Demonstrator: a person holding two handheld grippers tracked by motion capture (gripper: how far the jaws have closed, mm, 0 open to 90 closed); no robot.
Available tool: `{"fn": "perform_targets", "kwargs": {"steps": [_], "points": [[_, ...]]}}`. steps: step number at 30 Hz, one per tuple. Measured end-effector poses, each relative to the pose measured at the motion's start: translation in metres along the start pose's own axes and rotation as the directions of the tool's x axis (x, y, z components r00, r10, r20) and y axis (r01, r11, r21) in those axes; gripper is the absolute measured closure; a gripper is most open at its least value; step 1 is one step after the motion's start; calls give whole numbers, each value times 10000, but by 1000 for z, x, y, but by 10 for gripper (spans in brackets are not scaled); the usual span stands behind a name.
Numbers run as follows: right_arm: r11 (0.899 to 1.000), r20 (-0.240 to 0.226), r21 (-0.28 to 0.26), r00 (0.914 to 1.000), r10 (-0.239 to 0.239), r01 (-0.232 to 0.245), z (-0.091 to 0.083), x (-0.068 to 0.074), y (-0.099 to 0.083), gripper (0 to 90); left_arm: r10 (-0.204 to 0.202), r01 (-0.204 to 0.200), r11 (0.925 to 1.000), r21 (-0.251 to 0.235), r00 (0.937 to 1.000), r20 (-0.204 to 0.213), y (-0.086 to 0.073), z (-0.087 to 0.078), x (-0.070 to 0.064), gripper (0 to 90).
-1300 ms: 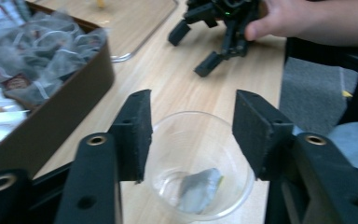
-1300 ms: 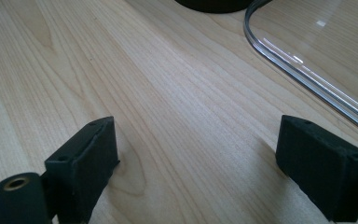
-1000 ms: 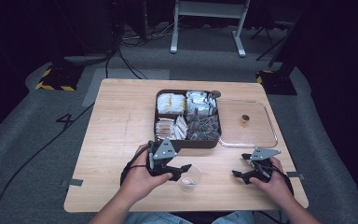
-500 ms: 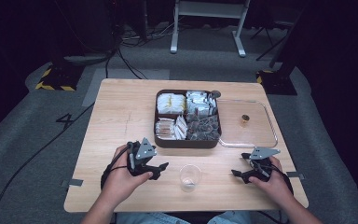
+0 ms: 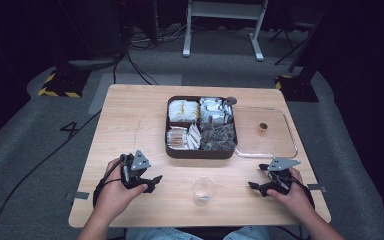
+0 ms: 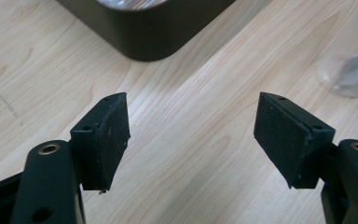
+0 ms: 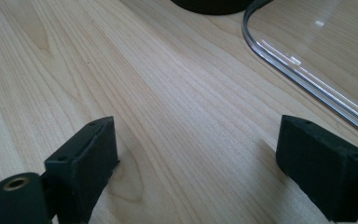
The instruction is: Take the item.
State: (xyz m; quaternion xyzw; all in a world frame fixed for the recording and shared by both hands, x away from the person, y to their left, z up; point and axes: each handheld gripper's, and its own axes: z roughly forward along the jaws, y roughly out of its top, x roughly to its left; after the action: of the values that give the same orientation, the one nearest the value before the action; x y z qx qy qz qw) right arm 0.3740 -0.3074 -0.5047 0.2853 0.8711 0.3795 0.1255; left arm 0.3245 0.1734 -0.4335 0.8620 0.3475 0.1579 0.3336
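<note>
High view: a clear plastic cup (image 5: pixel 203 190) upright on the wooden bench (image 5: pixel 130 125), near its front edge, between the two hands and apart from both. Left claw (image 5: pixel 152 182) to the cup's left, held low over the wood, pointing toward the cup, gripping nothing. Right claw (image 5: pixel 256 186) to the cup's right, also low and empty-handed, pointing inward. Behind the cup, a dark compartment tray (image 5: pixel 200 152) filled with packets and snacks; touching its right side, a clear lid (image 5: pixel 280 145) lying flat with a small brown knob on it.

Left gripper view: left claw (image 6: pixel 191 135) spread wide, nothing between the pads, only bare wood. Cup (image 6: pixel 349 70) at the upper right edge, beyond the right-hand jaw, not touching. Corner of the dark tray (image 6: pixel 144 37) at the top.

Right gripper view: right claw (image 7: pixel 196 158) spread wide over bare wood, holding nothing. Curved rim of the clear lid (image 7: pixel 307 84) at the upper right, close to one jaw.
</note>
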Motion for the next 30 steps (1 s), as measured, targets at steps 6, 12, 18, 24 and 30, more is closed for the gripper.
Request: {"fn": "perform_targets", "kwargs": {"steps": [6, 12, 18, 24, 30], "points": [[10000, -1, -1, 10000, -5, 5, 0, 0, 0, 127, -343, 351, 9976, 596, 9993, -152, -15, 9, 14, 269], [10000, -2, -3, 10000, -3, 3, 0, 0, 0, 127, -494, 514, 9933, 1039, 9985, -218, -29, 19, 23, 265], [10000, -2, 1, 10000, -3, 3, 0, 0, 0, 127, -748, 778, 9908, 1104, 9967, -311, -43, 23, 27, 262], [10000, -1, -1, 10000, 1, -1, 0, 0, 0, 127, -857, 897, 9889, 1183, 9956, -383, -57, 27, 29, 259], [10000, -1, -2, 10000, -2, 2, 0, 0, 0, 127, -1086, 1091, 9937, 259, 9939, -192, -70, 28, 31, 198]]}}
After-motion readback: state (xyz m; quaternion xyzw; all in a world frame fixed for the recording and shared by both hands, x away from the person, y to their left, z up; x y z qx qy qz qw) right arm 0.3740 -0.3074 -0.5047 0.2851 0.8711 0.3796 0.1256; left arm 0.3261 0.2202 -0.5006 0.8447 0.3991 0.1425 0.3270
